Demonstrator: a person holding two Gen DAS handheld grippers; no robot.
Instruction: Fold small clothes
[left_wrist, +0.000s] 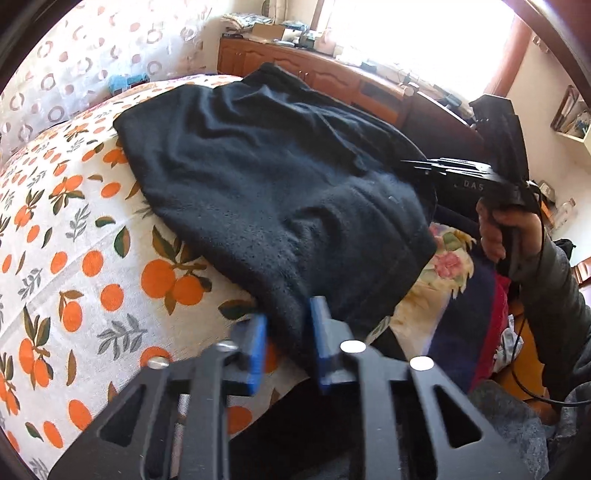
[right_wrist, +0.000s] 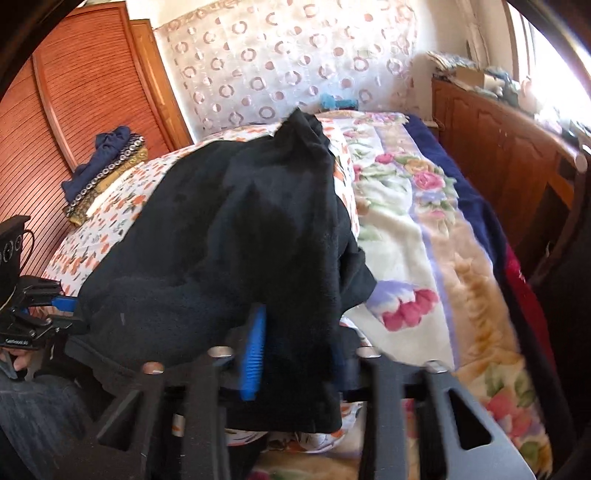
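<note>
Black fleece garment (left_wrist: 258, 177) lies on the orange-print sheet (left_wrist: 74, 258), its near edge pinched in both the left tongs (left_wrist: 288, 339) and right tongs (right_wrist: 295, 354). Thick, bunched cloth may slip free if pulled unevenly.

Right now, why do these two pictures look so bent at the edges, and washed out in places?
Both views are fisheye, so the corners go dark and straight lines curve. In the left wrist view the window is blown out white; in the right wrist view daylight glares at the right edge. The black garment shows little detail, and the nearest fingers are smeared.
</note>
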